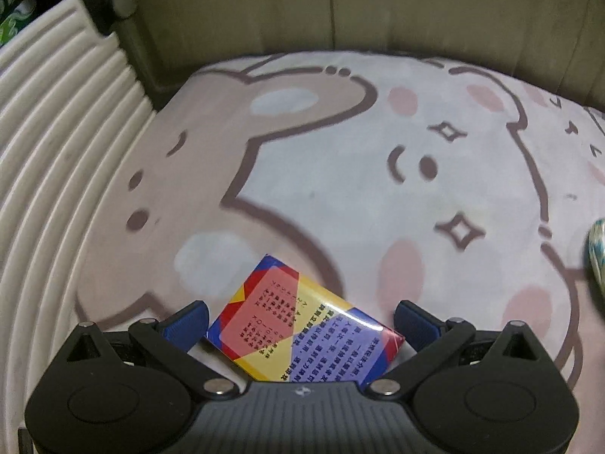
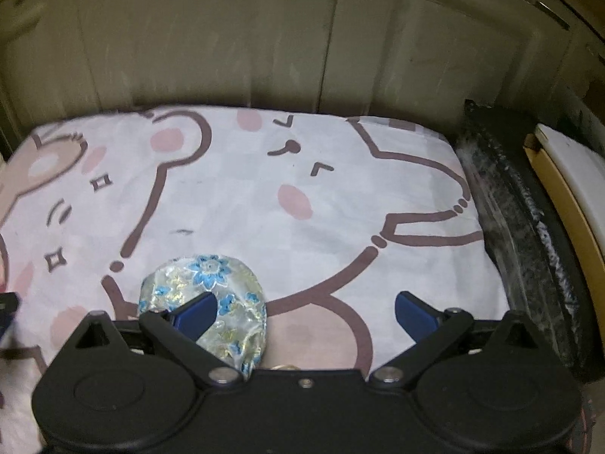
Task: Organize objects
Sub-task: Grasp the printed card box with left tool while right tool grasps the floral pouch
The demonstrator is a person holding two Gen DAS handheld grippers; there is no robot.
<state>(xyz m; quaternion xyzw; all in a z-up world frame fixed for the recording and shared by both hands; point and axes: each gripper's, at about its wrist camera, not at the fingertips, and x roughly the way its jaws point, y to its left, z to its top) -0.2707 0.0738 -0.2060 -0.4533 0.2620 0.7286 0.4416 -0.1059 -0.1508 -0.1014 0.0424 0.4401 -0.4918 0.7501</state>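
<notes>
- Your left gripper (image 1: 300, 321) is spread wide. The box (image 1: 302, 325) lies flat on the sheet (image 1: 340, 189) between the fingers, skewed to them, touching neither as far as the view shows.
- Your right gripper (image 2: 306, 314) is also spread. The pouch (image 2: 211, 295) sits on the sheet at the left finger, off-centre; the right finger stands well apart from it.
- Risk: closing the left jaws on the skewed box may catch its corners and twist it out. Square the gripper first.
- Risk: the glossy wrap may slip under light pressure.
- Risk: closing the right jaws now would likely push the pouch sideways. Centre it first.
- Risk: the soft sheet may bunch up into a low grasp.
</notes>
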